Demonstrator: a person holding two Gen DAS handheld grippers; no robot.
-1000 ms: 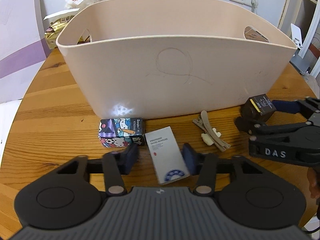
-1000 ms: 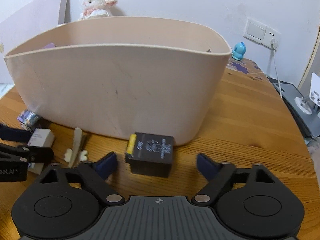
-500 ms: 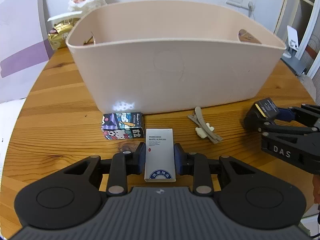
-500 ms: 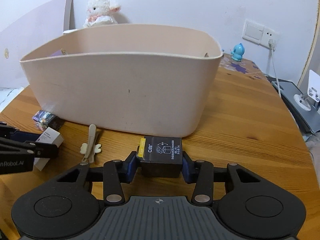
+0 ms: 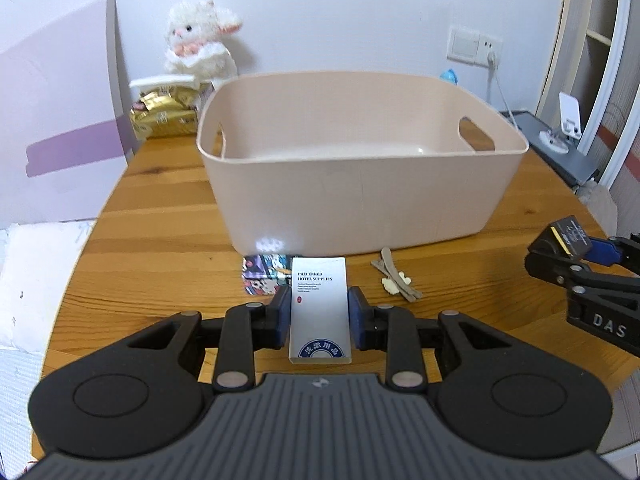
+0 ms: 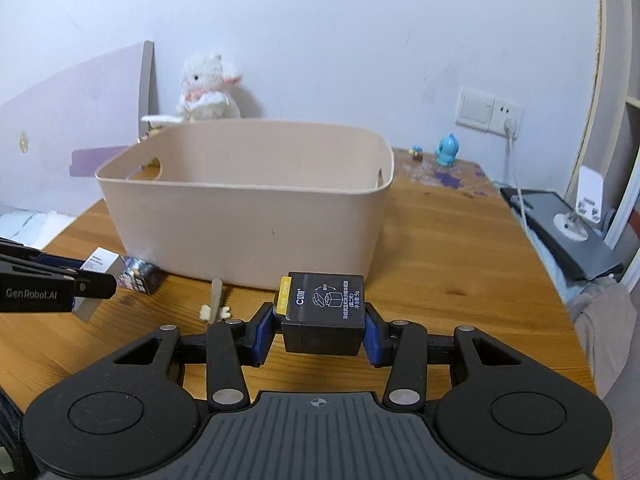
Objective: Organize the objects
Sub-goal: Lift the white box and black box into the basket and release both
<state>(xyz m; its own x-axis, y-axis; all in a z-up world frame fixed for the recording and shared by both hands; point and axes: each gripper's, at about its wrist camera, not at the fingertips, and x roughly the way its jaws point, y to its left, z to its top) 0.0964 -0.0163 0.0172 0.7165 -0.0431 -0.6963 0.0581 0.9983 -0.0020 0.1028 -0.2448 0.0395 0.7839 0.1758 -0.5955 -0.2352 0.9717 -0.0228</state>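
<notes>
My left gripper is shut on a white box printed "Preferred Hotel Supplies", held above the table in front of the beige bin. My right gripper is shut on a black box with a yellow tab, also lifted before the bin. In the left wrist view the black box and right gripper show at the right edge. A cartoon-printed box and a beige hair clip lie on the wooden table by the bin's front wall. The bin looks empty inside.
A plush lamb and gold snack packs stand behind the bin at the left. A blue figurine and a wall socket with cable are at the back right. A dark device lies off the table's right edge.
Both grippers went from open around their boxes to shut on them, then rose and pulled back from the bin, so its inside now shows. The cartoon box and clip stayed put.
</notes>
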